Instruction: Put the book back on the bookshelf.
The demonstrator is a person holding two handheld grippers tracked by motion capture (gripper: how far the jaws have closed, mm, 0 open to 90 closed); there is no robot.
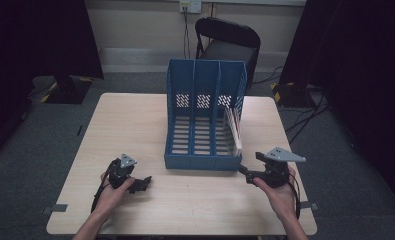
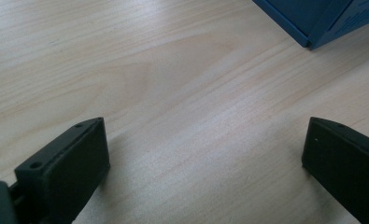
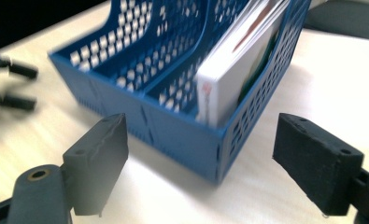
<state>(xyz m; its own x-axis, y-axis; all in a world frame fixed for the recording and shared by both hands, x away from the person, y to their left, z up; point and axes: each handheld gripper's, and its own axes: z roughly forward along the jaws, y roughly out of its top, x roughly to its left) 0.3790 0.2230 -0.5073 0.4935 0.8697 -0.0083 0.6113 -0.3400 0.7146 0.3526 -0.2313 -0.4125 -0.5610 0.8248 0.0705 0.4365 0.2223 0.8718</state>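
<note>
A blue three-slot file rack (image 1: 205, 117) was seen standing upright near the middle of a light wooden table (image 1: 135, 130), its open front turned toward the person. A white booklet stack (image 1: 233, 131) was lodged in the rack's right-hand slot, leaning against the outer wall; the other two slots were seen bare.

The left gripper (image 1: 144, 184) was held low over the table, near the rack's front left corner, its jaws spread wide with bare wood between them. The right gripper (image 1: 246, 172) was held just off the rack's front right corner, jaws likewise parted wide, nothing clamped. The booklets (image 3: 233, 70) were framed between its jaws, untouched.
</note>
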